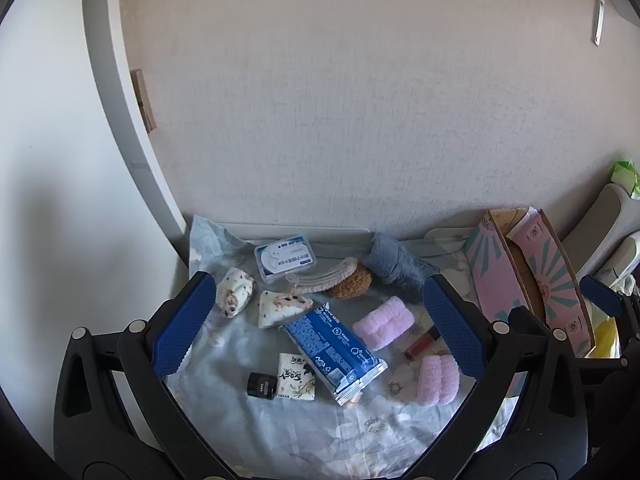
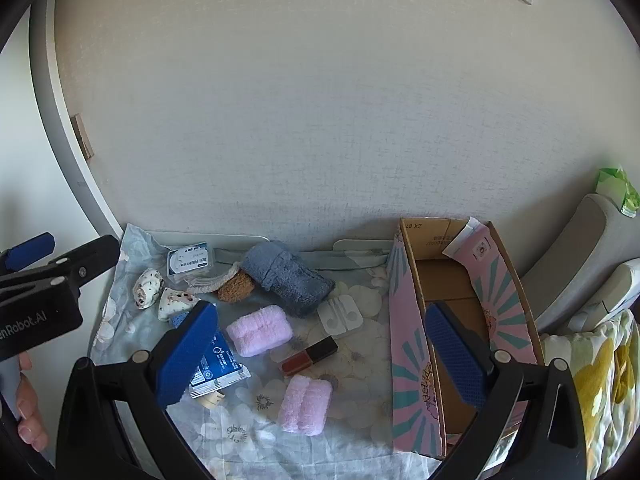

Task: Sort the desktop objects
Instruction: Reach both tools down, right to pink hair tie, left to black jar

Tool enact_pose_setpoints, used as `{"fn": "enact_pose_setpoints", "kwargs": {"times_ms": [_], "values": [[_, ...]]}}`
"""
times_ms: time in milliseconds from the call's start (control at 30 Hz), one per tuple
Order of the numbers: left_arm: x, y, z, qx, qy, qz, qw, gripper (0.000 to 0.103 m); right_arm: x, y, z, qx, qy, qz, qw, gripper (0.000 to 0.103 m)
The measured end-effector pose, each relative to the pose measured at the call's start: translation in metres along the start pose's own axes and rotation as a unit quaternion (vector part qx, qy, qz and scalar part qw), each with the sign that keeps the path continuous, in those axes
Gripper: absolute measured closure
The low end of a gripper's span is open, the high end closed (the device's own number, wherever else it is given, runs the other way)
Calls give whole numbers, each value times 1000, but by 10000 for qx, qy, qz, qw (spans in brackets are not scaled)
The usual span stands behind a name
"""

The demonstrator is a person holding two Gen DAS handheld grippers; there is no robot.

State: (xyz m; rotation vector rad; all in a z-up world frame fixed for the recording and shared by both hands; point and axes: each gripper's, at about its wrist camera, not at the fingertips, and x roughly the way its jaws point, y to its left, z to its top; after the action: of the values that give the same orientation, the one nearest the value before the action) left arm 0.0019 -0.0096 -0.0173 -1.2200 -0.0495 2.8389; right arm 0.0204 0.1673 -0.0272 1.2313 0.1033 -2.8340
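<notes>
Nothing is yet seen sorted: the box (image 2: 452, 280) looks empty, while the pink rolls (image 2: 259, 330), lipstick (image 2: 309, 356) and blue packet (image 1: 334, 350) are left beside it on the desk (image 1: 280, 432), and both hand-held grippers (image 1: 320, 328) (image 2: 322, 356) are held wide open, empty.

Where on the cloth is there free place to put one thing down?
Bare cloth lies in front of the near pink roll, and between that roll and the cardboard box. It is crowded toward the wall, around the blue towel and floss case.
</notes>
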Motion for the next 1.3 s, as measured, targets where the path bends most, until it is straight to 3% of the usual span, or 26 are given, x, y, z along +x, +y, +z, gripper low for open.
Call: {"fn": "enact_pose_setpoints", "kwargs": {"times_ms": [467,633,800,1000,1233,1300], "values": [[-3,4,-1,80,43,17,10000,0,1,2,-3,19,50,64,10000,0],[-16,27,7,78,-134,213,9997,0,-4,-3,-2,-75,101,134,9998,0],[-12,47,2,-79,-10,240,9997,0,5,-8,-7,-39,352,310,9989,0],[4,64,-32,-118,361,235,9990,0,15,0,-21,-157,528,488,9973,0],[49,72,-100,70,1003,149,9948,1,53,10,-62,-220,1220,719,9897,0],[65,77,-116,30,1226,38,9924,5,66,11,-74,-225,1390,724,9874,0]]}}
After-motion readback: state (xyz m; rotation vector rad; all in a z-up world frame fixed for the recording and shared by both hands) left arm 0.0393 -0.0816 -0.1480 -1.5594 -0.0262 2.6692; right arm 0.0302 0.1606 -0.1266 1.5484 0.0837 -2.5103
